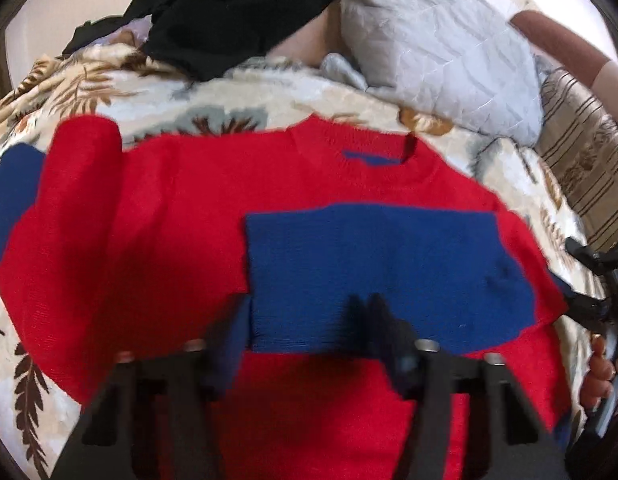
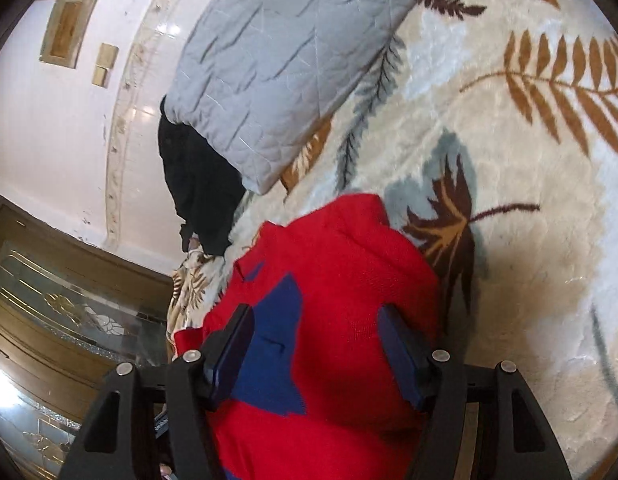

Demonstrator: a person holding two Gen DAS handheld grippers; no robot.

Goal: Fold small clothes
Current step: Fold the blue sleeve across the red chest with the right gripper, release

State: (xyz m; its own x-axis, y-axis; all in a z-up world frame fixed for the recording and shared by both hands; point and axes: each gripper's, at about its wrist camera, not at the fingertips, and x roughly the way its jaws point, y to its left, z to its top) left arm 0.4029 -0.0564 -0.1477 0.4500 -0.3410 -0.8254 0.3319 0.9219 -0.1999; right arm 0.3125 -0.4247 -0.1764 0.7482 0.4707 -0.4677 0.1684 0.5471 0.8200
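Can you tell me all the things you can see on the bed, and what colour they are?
sweater: one, red with blue patches, spread on the blanket
blanket: one, cream with brown and grey leaves, covering the bed
pillow: one, pale grey quilted, at the far end
black clothes: one heap, beside the pillow
left gripper: one, black, fingers apart above the sweater
right gripper: one, black, blue-padded fingers apart above the sweater
hand: one, at the right edge
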